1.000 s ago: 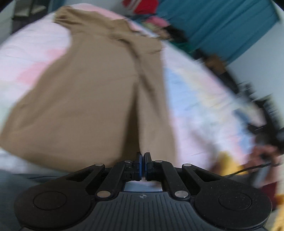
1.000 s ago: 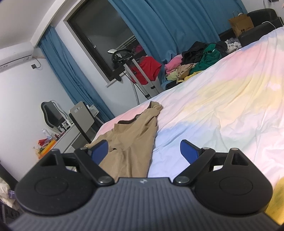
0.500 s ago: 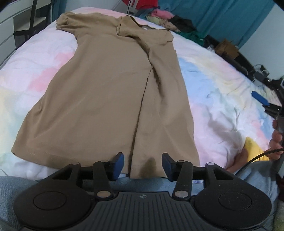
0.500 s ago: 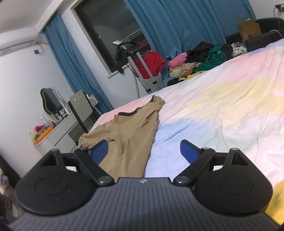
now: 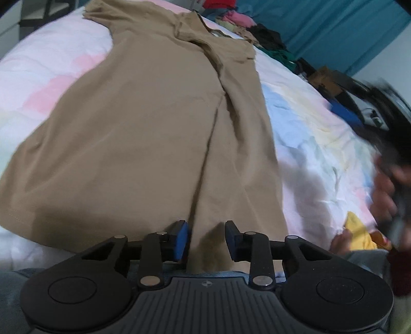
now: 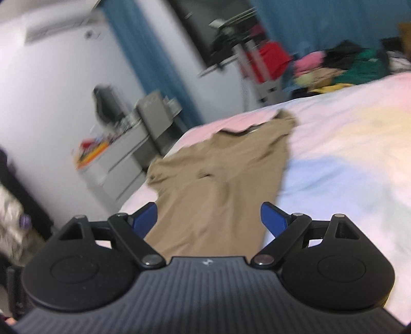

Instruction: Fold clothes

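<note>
A: While the left tongs (image 5: 206,240) point down at the near hem, what do you get from that side?

B: Their jaws are closing with the hem of the tan T-shirt (image 5: 143,144) between them, but the pads stand clear of the cloth, so nothing is pinched. The shirt lies flat on the pastel bed (image 5: 316,144), stretching away ahead of those tongs, its right strip folded over along a lengthwise crease.

A: And the right wrist view?

B: It shows the room, blurred: a grey chair (image 6: 156,115) and desk with drawers (image 6: 120,159) off to the left, blue curtains (image 6: 321,23) and a heap of clothes (image 6: 341,66) far ahead. The right tongs (image 6: 208,218) are released and wide, jaws closing, with the shirt seen lying beyond them, untouched.

A: Anything the left view adds?

B: To its right, a hand (image 5: 385,190) on the other tool, smeared by motion, and a yellow garment (image 5: 358,236) beneath it.
</note>
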`<state>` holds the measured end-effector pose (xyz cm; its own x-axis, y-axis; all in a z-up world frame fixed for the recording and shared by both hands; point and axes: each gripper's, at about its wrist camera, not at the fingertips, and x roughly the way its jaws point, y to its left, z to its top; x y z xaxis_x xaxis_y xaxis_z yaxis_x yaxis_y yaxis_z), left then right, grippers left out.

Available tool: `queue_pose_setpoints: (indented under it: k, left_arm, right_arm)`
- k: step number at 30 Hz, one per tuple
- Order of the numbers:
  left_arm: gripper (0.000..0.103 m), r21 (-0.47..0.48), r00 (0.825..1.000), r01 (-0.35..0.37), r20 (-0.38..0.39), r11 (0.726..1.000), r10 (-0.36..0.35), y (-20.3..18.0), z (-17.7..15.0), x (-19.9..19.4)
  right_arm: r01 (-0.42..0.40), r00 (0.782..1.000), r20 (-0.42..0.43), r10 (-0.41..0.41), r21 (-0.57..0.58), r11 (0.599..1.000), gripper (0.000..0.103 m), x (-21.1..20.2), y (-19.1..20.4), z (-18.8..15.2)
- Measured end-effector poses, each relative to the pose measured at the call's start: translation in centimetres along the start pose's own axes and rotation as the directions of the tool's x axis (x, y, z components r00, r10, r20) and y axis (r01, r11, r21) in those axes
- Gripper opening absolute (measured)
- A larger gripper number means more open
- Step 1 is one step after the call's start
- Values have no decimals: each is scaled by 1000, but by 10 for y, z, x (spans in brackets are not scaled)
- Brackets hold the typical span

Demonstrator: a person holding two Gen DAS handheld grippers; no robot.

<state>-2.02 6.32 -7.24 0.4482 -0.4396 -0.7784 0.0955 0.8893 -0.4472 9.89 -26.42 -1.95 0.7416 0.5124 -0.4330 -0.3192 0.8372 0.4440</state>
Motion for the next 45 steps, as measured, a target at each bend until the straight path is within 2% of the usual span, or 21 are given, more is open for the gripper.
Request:
queue_pose_setpoints:
  k: [2, 4, 6, 11, 13, 15, 17, 20, 24, 28, 31, 32, 33, 34, 35, 36, 37, 39, 45]
  left_arm:
    - [28, -5, 1000, 21, -3, 1000, -21, 3, -1, 1]
    - [20, -11, 999, 34, -5, 999, -34, 5, -3, 2]
    - [5, -17, 999, 38, -9, 999, -38, 7, -6, 4]
    - [3, -22, 998, 60, 26, 998, -59, 14, -16, 1]
    - [3, -11, 996, 82, 46, 997, -82, 17, -21, -3]
    - [2, 3, 993, 99, 62, 995, -99, 19, -25, -6]
    - [2, 20, 991, 107, 78, 994, -108, 19, -29, -9]
    - [2, 44, 987, 109, 111, 993, -113, 19, -36, -18]
    - [2, 54, 984, 109, 136, 993, -116, 19, -49, -29]
    - [2, 39, 983, 90, 156, 995, -95, 20, -51, -31]
    - [7, 44, 985, 66, 155, 997, -72, 16, -49, -31]
    - [14, 46, 986, 53, 157, 998, -60, 15, -48, -31]
    - [27, 48, 986, 40, 158, 998, -47, 13, -46, -30]
    - [35, 58, 985, 26, 166, 998, -35, 12, -45, -32]
    - [48, 68, 984, 11, 175, 998, -23, 10, -45, -34]
    - [54, 82, 983, 2, 185, 997, -18, 9, -44, -36]
    - [57, 95, 981, -7, 195, 995, -12, 9, -44, -38]
    - [68, 118, 976, -36, 218, 992, 10, 5, -43, -43]
    - [80, 160, 938, -140, 337, 977, 79, -12, -45, -71]
  right_arm:
    - [5, 999, -54, -7, -50, 999, 78, 40, 10, 11]
    - [14, 995, -97, -24, -98, 995, 78, 81, 19, 21]
    - [42, 992, -115, -59, -146, 988, 78, 123, 28, 26]
    - [148, 974, -126, -190, -287, 946, 77, 212, 39, 28]
    - [177, 966, -140, -219, -263, 948, 67, 235, 34, 27]
    - [171, 967, -150, -208, -225, 959, 64, 250, 28, 25]
    - [177, 970, -127, -209, -223, 959, 33, 258, 26, 24]
    - [166, 980, -71, -183, -201, 965, 6, 260, 26, 31]
    - [138, 990, 57, -130, -165, 977, 5, 247, 36, 52]
    - [160, 986, 76, -149, -173, 972, 5, 250, 41, 65]
    - [195, 981, 47, -190, -187, 963, 8, 256, 41, 64]
    - [193, 981, 34, -190, -177, 965, 9, 255, 40, 63]
    - [187, 982, 20, -186, -164, 969, 10, 253, 39, 63]
    - [181, 983, 6, -182, -150, 972, 17, 251, 37, 63]
    - [175, 984, -3, -177, -144, 974, 44, 247, 37, 62]
    - [177, 984, 7, -178, -142, 974, 62, 239, 38, 61]
    - [180, 984, 31, -178, -142, 973, 88, 230, 41, 59]
    - [179, 982, 81, -168, -149, 972, 90, 208, 47, 56]
    - [171, 980, 122, -154, -140, 975, 90, 143, 60, 50]
